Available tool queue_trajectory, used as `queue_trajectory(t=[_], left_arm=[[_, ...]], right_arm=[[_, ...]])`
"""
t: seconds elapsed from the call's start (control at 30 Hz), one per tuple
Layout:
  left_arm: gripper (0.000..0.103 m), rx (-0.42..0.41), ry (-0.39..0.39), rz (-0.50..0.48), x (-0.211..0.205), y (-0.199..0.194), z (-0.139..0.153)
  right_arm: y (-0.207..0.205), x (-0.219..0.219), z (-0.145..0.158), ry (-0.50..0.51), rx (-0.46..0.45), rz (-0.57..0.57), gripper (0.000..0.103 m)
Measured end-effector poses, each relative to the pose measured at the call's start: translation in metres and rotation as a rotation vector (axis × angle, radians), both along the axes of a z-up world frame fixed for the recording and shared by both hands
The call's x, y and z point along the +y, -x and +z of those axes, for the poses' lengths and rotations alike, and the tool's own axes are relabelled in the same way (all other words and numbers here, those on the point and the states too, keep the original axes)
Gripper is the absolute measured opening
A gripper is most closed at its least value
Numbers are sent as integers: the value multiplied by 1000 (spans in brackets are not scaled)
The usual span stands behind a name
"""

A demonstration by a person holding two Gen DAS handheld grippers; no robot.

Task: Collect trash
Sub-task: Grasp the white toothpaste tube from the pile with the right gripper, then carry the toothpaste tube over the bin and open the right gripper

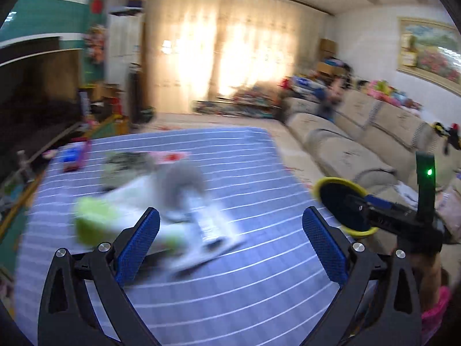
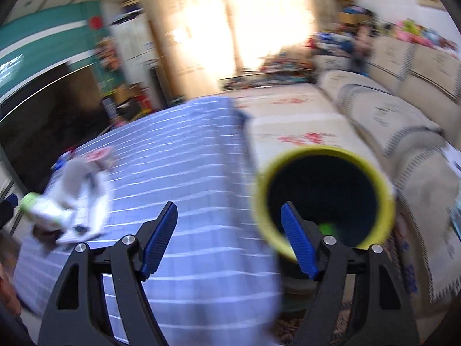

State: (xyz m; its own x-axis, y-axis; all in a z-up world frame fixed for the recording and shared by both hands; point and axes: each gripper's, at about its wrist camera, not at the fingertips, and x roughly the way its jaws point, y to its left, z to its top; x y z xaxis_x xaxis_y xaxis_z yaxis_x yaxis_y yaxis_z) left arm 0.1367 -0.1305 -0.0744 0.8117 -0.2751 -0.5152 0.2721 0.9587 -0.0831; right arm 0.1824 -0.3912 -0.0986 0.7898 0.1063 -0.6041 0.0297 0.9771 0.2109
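Right wrist alone sees inside the bin [image 2: 322, 199]; both grippers' fingers spread, holding nothing.

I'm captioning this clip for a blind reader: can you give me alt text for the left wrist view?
Open black tongs with blue pads hover, empty, over a table with a blue striped cloth, facing a blurred heap of white and green rubbish. At right, a yellow-rimmed bin stands beside the table, with a beige sofa behind it.
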Motion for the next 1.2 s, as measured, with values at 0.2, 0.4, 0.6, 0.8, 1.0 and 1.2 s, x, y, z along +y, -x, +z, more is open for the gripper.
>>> queue_trajectory(t=[0.2,0.4,0.6,0.8,1.0,1.2], left_arm=[[98,-12,7,116,72,17,-7],[98,-19,38,123,99,25,-13],[98,-10,45,126,101,25,-17],[98,12,62,127,103,24,-21],[98,17,69,122,104,22,-24],[98,41,82,126,107,16,-31]], right_arm=[[-39,91,2,-22,26,209,70],[-74,152,-12,-19,125,338,50],[-94,173,-26,-4,182,354,42],[-103,184,-37,13,223,357,28],[-93,176,-24,-19,187,346,16],[-73,161,-10,-51,164,356,16]])
